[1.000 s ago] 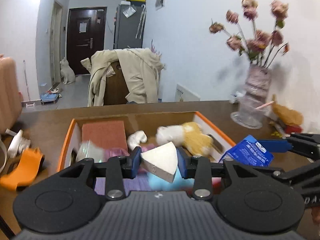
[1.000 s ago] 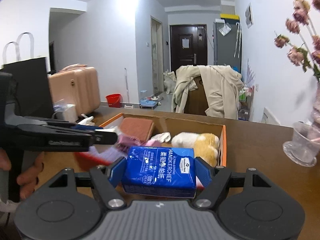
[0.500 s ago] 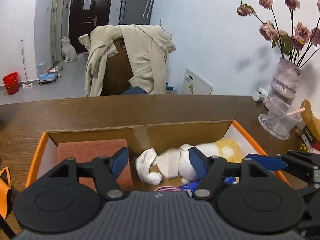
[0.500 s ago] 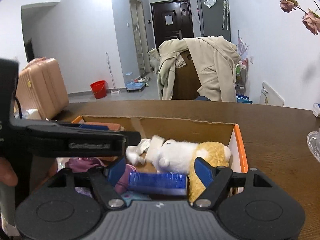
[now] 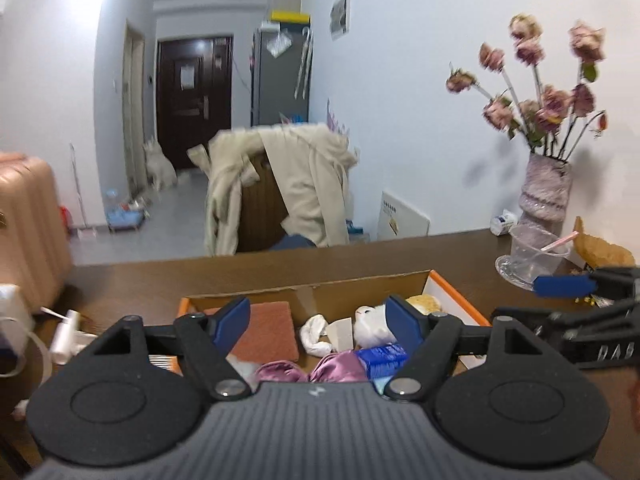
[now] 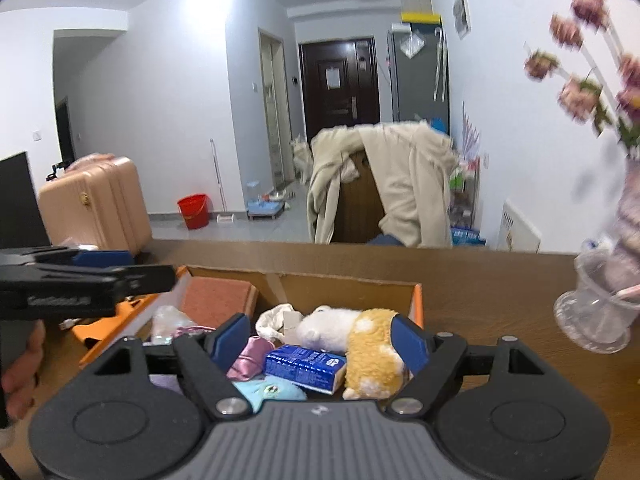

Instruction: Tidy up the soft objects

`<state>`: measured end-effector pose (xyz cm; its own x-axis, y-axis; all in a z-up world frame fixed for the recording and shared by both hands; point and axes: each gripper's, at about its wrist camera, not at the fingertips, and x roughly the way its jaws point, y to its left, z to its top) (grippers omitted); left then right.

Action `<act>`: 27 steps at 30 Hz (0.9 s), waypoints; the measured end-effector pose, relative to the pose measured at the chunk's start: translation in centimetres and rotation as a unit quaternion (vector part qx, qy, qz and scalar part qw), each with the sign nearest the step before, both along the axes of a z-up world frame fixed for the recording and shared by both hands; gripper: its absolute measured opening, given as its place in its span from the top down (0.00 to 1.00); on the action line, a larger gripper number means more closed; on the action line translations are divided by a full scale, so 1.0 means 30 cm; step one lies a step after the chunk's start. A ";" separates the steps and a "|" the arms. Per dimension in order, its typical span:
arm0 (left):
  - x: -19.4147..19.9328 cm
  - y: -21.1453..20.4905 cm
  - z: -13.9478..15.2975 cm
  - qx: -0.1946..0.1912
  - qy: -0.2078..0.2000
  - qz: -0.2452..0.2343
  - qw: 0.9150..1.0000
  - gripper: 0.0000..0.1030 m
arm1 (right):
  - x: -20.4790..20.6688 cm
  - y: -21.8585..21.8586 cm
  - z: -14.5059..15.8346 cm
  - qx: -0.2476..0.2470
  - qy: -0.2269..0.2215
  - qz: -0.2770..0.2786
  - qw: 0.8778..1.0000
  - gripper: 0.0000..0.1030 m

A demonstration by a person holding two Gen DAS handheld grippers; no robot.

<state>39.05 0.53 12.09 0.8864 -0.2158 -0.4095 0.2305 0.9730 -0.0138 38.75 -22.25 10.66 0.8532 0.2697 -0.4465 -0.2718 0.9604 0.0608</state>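
My left gripper [image 5: 318,322] and right gripper [image 6: 320,340] are matt black plastic with blue pads. Cardboard box [image 6: 344,282] is raw brown inside, orange rim. Plush toy [image 6: 360,340] fuzzy; tissue pack [image 6: 304,366] glossy plastic wrap; pink cloth [image 5: 316,370] satiny. Table [image 6: 480,276] is smooth brown wood. Cup [image 6: 596,312] is clear plastic.

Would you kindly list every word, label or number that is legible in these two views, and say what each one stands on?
"DAB": pale raised letters, cut off at the picture's edge, on the right gripper body in the left wrist view.
Blue tissue pack: white print, too blurred to read.
Left gripper side lettering: blurred.
Notice on the dark door: too small.
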 end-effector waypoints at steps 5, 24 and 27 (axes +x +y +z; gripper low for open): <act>-0.271 0.042 0.038 0.004 -0.044 0.020 0.999 0.19 | -0.206 -0.030 0.048 -0.017 -0.037 0.005 0.999 0.17; -1.076 0.166 -0.247 0.005 -0.134 0.138 0.981 0.00 | -0.925 -0.019 -0.167 -0.070 -0.109 0.004 0.992 0.00; -1.136 0.181 -0.281 -0.002 -0.134 0.149 0.980 0.00 | -1.016 -0.003 -0.221 -0.060 -0.127 0.006 0.990 0.00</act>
